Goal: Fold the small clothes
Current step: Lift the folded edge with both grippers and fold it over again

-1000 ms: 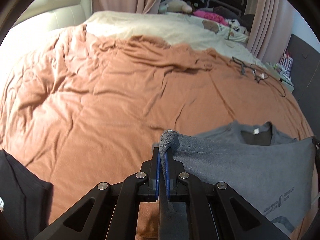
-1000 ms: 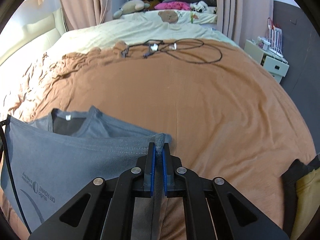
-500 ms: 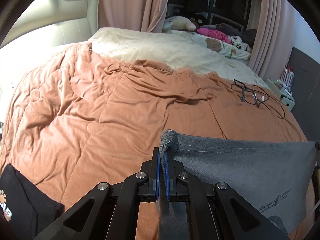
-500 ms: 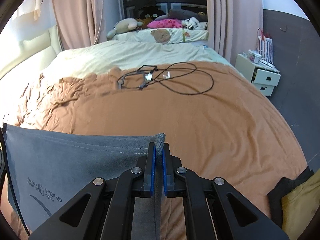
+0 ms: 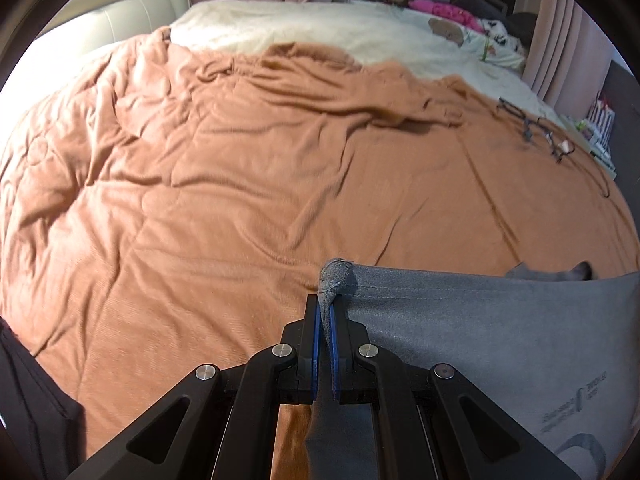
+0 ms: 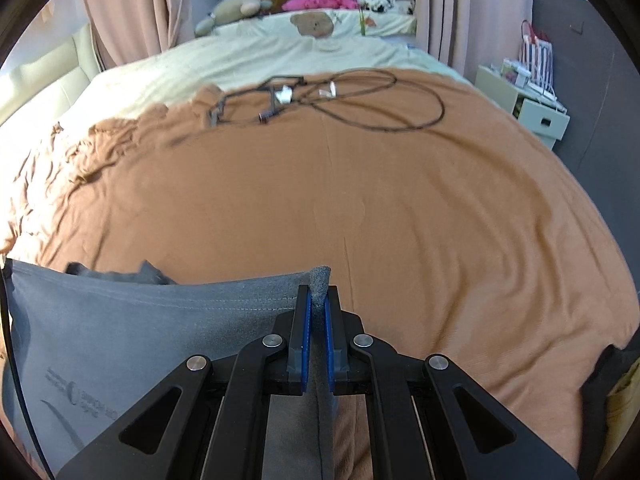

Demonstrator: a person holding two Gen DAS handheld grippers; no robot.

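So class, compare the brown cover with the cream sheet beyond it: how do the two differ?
The brown cover is rust-coloured; the cream sheet is pale. The brown cover lies nearer, under the grey T-shirt held by the left tongs and right tongs; the cream sheet lies farther back. A black cable rests on the brown cover, not on the cream sheet. Both are spread on the same bed.

A grey T-shirt (image 5: 500, 332) — printed mark near one edge — hangs stretched taut by its two hem corners, stitched hem uppermost, above the orange-brown bed cover (image 5: 240, 184).
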